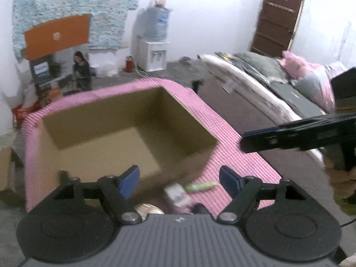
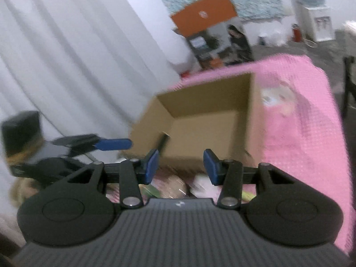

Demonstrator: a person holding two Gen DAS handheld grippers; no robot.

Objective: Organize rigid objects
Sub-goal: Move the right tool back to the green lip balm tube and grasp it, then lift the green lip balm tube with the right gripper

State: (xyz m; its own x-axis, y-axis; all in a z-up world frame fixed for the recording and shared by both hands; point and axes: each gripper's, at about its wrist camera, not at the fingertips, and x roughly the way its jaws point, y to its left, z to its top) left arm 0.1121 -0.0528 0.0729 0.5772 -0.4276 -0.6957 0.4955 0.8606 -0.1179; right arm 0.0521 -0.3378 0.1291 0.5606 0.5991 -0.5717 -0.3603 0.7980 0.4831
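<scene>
An open cardboard box (image 1: 115, 138) stands empty on a table under a pink striped cloth (image 1: 233, 151). My left gripper (image 1: 179, 181) hovers over the box's near edge, open with nothing between its fingers. Just below it lie a green tube (image 1: 201, 187), a small white and pink packet (image 1: 178, 197) and a gold round thing (image 1: 148, 209). My right gripper (image 2: 181, 166) is open too and holds nothing, in front of the box (image 2: 207, 120). Under it are blurred items, among them a brown round one (image 2: 175, 184). Each gripper shows in the other's view: the right gripper (image 1: 267, 140), the left gripper (image 2: 111, 144).
A bed (image 1: 267, 89) with piled bedding runs along the right of the table. A water dispenser (image 1: 155, 53), an orange box (image 1: 57, 35) and a brown door (image 1: 278, 17) stand by the far wall. A white curtain (image 2: 66, 55) hangs to the left of the table.
</scene>
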